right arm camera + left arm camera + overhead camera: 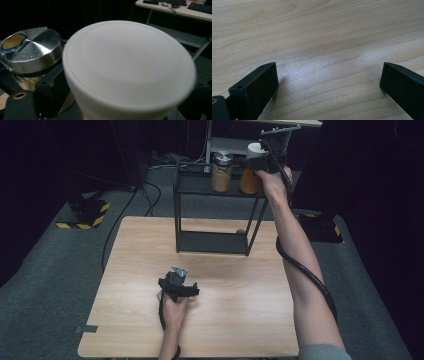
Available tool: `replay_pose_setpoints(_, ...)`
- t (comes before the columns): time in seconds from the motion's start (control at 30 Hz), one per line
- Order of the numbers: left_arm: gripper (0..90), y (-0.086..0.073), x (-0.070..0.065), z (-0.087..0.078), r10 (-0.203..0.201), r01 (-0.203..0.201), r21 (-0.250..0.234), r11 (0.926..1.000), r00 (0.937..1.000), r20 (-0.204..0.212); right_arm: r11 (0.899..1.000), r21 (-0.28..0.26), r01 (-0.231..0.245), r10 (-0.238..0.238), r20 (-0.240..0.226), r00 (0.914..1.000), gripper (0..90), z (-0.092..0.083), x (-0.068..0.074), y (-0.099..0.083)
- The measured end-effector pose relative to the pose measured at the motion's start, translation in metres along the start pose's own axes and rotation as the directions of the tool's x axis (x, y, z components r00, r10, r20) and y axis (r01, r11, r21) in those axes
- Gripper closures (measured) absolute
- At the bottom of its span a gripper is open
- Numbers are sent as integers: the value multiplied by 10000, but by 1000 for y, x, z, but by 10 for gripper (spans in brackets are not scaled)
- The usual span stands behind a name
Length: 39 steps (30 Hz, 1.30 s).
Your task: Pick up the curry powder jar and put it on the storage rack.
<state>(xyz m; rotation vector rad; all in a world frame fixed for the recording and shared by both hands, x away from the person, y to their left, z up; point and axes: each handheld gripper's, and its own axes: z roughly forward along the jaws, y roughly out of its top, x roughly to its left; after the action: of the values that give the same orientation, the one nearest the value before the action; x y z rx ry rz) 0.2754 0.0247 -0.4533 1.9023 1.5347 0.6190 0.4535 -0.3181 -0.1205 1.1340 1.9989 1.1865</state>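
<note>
On top of a black two-level rack (200,185) at the table's far edge stand two jars. One has a silver metal lid (221,170) (32,50). The other, with orange contents and a white lid (252,155) (127,65), sits between the jaws of my right gripper (260,164) (125,102). Those jaws stand to either side of it and look slightly apart from its wall, so the gripper is open. My left gripper (179,271) (329,85) rests low over the wooden table (240,310), open wide, with bare wood between its jaws.
A small dark object (241,232) lies on the rack's lower shelf. Yellow-and-black striped bases (85,215) and cables sit on the grey floor beyond the table. A desk with a keyboard (197,7) stands in the dark background.
</note>
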Motion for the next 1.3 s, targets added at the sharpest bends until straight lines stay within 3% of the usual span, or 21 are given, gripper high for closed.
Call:
replay_pose_setpoints(0.2, 18, 0, 0, 0, 3, -3, -21, 10000, 10000, -3, 9987, -303, -412, 400, -373, 9985, 104, -12, -13, -8)
replay_pose_setpoints(0.43, 20, 0, 0, 0, 20, -20, -20, 10000, 10000, -14, 9981, -413, -460, 443, -419, 9981, 105, -32, -16, -18)
replay_pose_setpoints(0.9, 20, 0, 0, 0, 13, -13, -23, 10000, 10000, -9, 9988, -479, -103, 64, -820, 9966, 109, -43, -20, -42)
replay_pose_setpoints(1.3, 20, 0, 0, 0, 15, -15, -20, 10000, 10000, -2, 9975, -711, 40, -135, -1325, 9911, 113, -53, -37, -67)
